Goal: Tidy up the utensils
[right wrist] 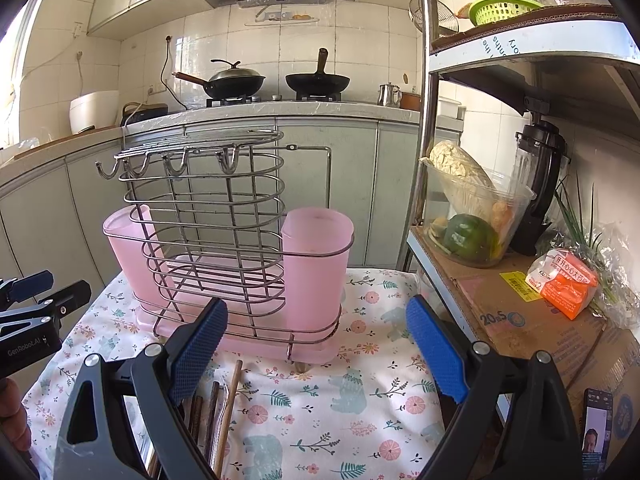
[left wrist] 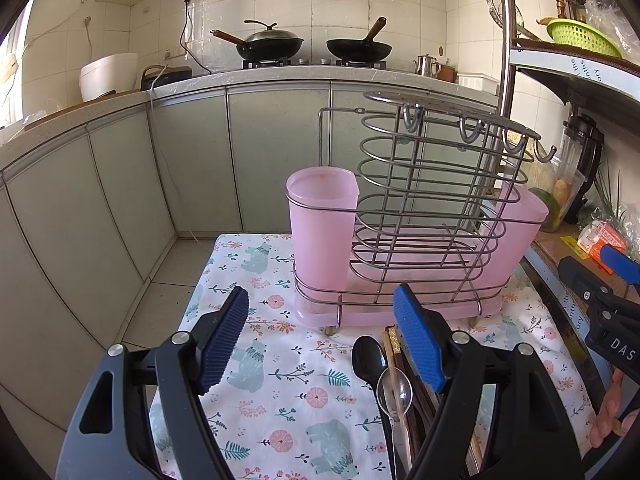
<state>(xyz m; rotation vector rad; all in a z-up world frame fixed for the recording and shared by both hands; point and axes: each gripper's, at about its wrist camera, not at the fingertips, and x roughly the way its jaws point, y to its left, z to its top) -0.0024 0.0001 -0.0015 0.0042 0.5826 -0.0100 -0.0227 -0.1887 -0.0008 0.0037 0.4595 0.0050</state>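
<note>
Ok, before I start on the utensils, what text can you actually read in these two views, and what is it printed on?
"GenRobot.AI": left gripper body, right wrist view.
"DAS": right gripper body, cut off at the frame edge.
"20" and "S", with an unclear mark between: cardboard box.
"the": upside down on the shelf edge strip; the rest is unreadable.
Orange packet: Chinese print, too small to read.
Yellow barcode sticker: unreadable.

Lighting: bright daylight, entering from a blown-out window far left of the fingers in both views. Glare: sheen on the wall tiles beyond the fingers. Shadows: soft, dark under the shelf to the right. Distortion: strong fisheye bowing of the cabinet fronts, black vignette in all 4 corners. Focus: sharp centrally, softer toward the rims.
</note>
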